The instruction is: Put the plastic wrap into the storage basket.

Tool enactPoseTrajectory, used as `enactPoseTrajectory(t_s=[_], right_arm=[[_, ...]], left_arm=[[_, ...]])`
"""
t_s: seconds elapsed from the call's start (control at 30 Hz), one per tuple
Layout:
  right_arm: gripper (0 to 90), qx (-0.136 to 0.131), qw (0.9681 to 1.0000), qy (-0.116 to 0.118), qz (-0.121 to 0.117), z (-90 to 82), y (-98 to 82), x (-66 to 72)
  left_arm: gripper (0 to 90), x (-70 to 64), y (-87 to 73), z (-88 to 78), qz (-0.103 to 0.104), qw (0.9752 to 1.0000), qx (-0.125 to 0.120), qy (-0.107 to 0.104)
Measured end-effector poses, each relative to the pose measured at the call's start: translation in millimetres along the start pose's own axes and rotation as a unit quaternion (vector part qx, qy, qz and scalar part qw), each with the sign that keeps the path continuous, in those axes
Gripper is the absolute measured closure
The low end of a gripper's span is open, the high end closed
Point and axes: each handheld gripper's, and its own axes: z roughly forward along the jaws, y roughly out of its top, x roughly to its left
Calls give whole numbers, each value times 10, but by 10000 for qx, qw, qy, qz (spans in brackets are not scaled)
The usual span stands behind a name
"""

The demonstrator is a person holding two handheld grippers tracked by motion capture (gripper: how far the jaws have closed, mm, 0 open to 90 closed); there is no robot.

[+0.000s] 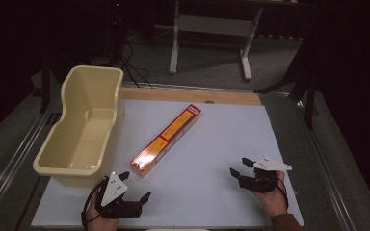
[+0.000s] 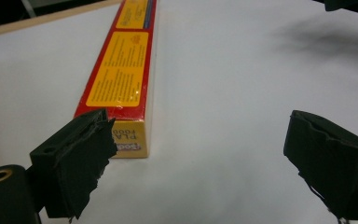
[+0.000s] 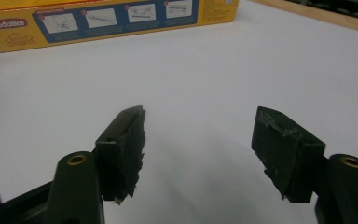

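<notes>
Right now your left gripper [image 1: 136,186] hovers at the near edge of the white table [image 1: 231,139], its jaws spread wide with nothing between them. Your right gripper [image 1: 238,166] sits well apart on the other side, jaws equally wide and empty over bare surface. Just beyond your left gripper lies the long red and yellow box [image 1: 166,140], flat on the table and running diagonally away from you; in the left gripper view its near end [image 2: 129,140] sits just ahead of one jaw, off to the side rather than centred between the two. Farther left stands the cream tub [image 1: 84,125], empty, its long wall close beside the box.

The risk, as I judge it, is in the approach: close from this offset and one jaw may nudge the box end and slide it askew. Grip that long box by one end only and it will likely droop or twist out. Swinging it toward the tub could knock the rim.
</notes>
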Motion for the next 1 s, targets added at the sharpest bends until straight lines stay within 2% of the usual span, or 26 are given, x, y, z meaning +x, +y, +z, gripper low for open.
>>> enactPoseTrajectory(t_s=[0.13,0.63,1.0], right_arm=[[312,33,10000,24,-6,16,8,14],[282,102,9998,173,-32,81,49,110],[291,-15,9990,438,-78,121,216,239]], left_arm=[[66,-3,-1,-14,34,9999,-40,107],[52,-17,-4,-5,38,10000,-73,36],[56,-15,-8,-24,-21,9999,-126,65]])
